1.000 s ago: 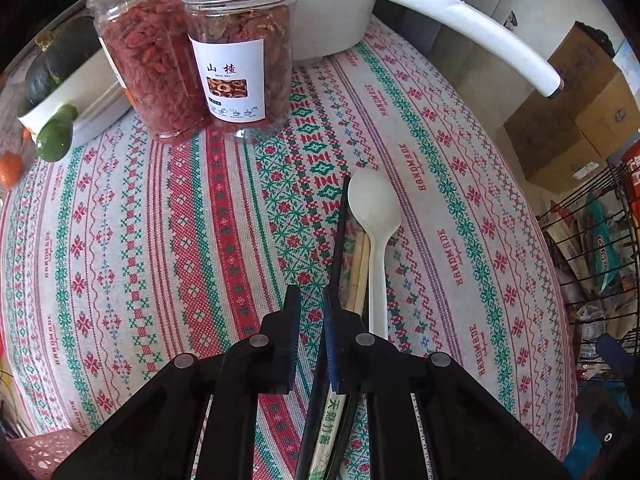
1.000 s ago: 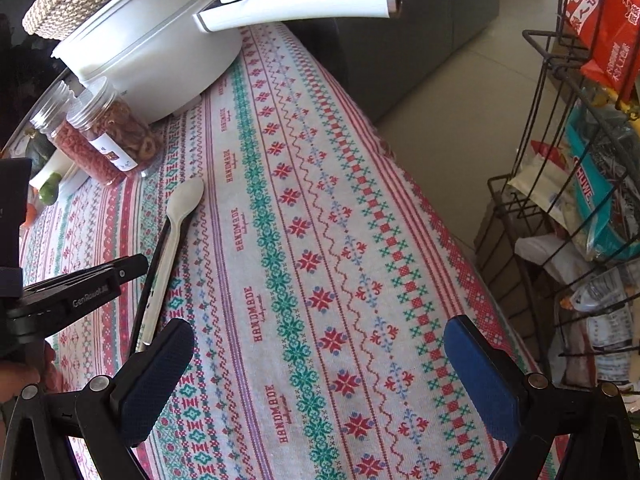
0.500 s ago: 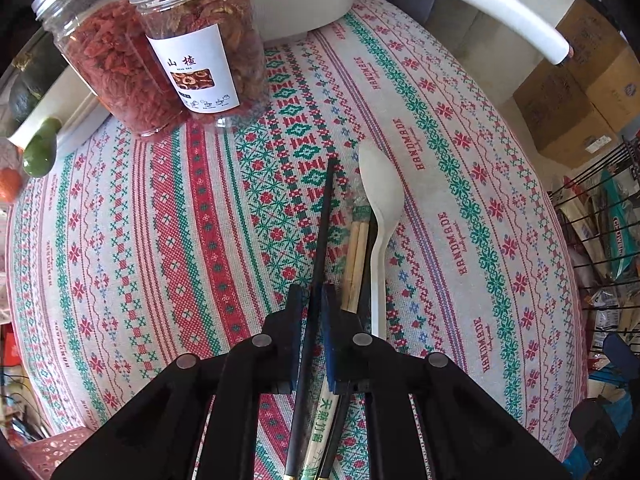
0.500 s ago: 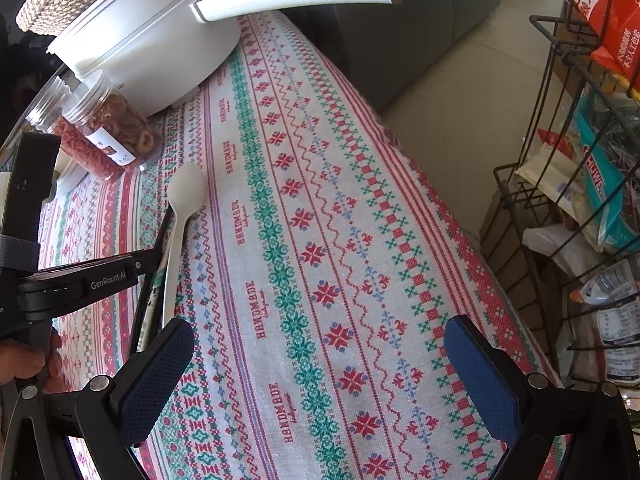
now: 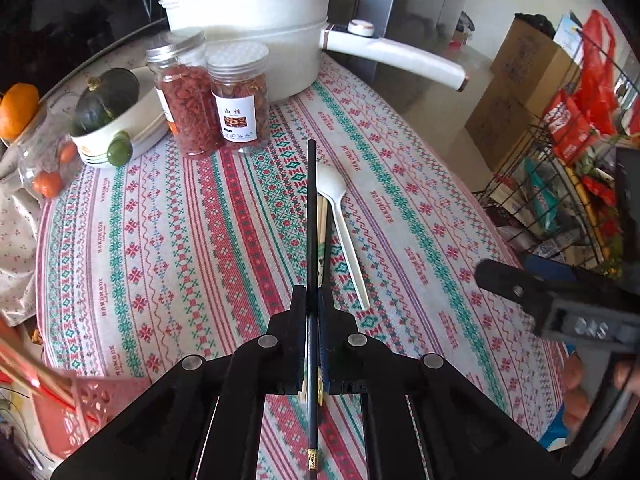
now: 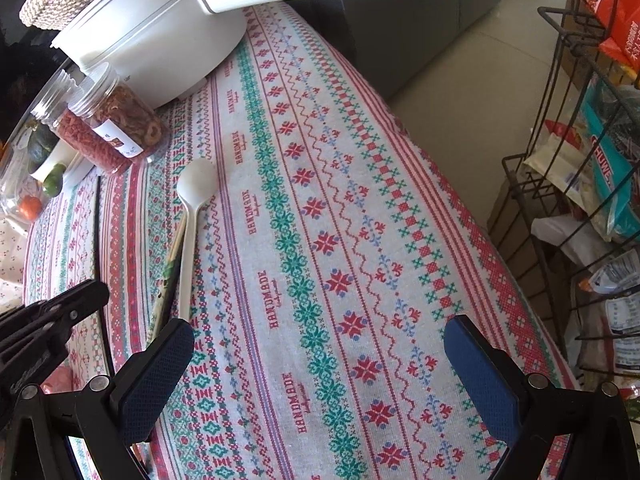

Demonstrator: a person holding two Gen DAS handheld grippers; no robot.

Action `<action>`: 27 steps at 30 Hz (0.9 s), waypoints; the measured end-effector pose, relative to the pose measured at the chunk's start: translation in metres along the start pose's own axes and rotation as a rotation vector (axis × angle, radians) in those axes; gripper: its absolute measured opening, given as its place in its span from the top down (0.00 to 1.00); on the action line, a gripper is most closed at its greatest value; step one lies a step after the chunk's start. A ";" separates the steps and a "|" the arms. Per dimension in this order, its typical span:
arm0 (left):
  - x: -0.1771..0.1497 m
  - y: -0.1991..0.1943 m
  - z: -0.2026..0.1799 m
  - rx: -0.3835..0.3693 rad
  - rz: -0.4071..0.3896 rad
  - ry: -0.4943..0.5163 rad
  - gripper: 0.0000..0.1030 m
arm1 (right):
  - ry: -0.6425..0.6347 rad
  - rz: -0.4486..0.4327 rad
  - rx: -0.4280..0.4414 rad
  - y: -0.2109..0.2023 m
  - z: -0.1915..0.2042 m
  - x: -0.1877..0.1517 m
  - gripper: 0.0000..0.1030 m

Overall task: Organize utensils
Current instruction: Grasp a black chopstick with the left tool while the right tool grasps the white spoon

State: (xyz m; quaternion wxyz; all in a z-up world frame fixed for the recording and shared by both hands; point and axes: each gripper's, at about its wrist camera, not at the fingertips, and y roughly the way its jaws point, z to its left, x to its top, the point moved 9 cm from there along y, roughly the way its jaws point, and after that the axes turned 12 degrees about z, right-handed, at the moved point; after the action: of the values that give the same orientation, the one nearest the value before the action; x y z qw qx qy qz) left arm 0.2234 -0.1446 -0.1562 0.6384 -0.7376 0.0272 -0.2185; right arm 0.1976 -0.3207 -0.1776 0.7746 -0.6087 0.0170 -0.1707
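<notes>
Left gripper [image 5: 311,308] clamps a black chopstick [image 5: 311,216] above the tablecloth [image 6: 400,240].

The right gripper [image 6: 320,360] hangs with jaws wide apart and nothing between them. A white spoon [image 6: 192,216] and paper-sleeved chopsticks [image 6: 170,268] lie side by side on the cloth, which is woven with "HANDMADE". Near the pot [image 5: 256,32], one jar [image 5: 240,96] carries a label reading "山楂".

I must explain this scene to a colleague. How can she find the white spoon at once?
Start at the big white pot and its two jars. Just in front of them, on the patterned tablecloth, lies the spoon. It is the only white utensil, beside paper-wrapped wooden chopsticks.
</notes>
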 end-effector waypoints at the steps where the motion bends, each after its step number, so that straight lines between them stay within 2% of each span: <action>1: -0.007 -0.010 -0.001 -0.006 -0.017 0.004 0.95 | -0.003 0.004 0.005 0.001 0.002 -0.001 0.01; 9: -0.064 -0.076 0.012 -0.052 -0.190 -0.027 0.95 | -0.046 0.039 0.024 0.013 0.024 -0.004 0.01; 11: -0.074 -0.082 0.019 -0.060 -0.202 -0.028 0.95 | -0.061 0.047 0.032 0.016 0.030 -0.004 0.03; 15: -0.085 -0.097 0.030 -0.073 -0.226 -0.027 0.95 | -0.088 0.072 0.023 0.027 0.042 0.007 0.18; 18: -0.094 -0.108 0.038 -0.077 -0.248 -0.013 0.95 | -0.096 0.081 0.043 0.037 0.052 0.022 0.23; 23: -0.104 -0.120 0.048 -0.091 -0.268 0.000 0.95 | -0.147 0.090 0.009 0.070 0.067 0.053 0.31; 25: -0.105 -0.122 0.052 -0.098 -0.269 0.001 0.95 | -0.144 0.112 0.013 0.087 0.073 0.063 0.39; 27: -0.107 -0.123 0.056 -0.107 -0.269 -0.002 0.95 | -0.139 0.120 0.010 0.099 0.078 0.073 0.43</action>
State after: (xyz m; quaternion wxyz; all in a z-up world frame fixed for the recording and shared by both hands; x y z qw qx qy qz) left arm 0.1173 -0.0361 -0.0747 0.5632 -0.7677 -0.0607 -0.2995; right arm 0.3087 -0.2487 -0.2385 0.7857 -0.6133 -0.0011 -0.0814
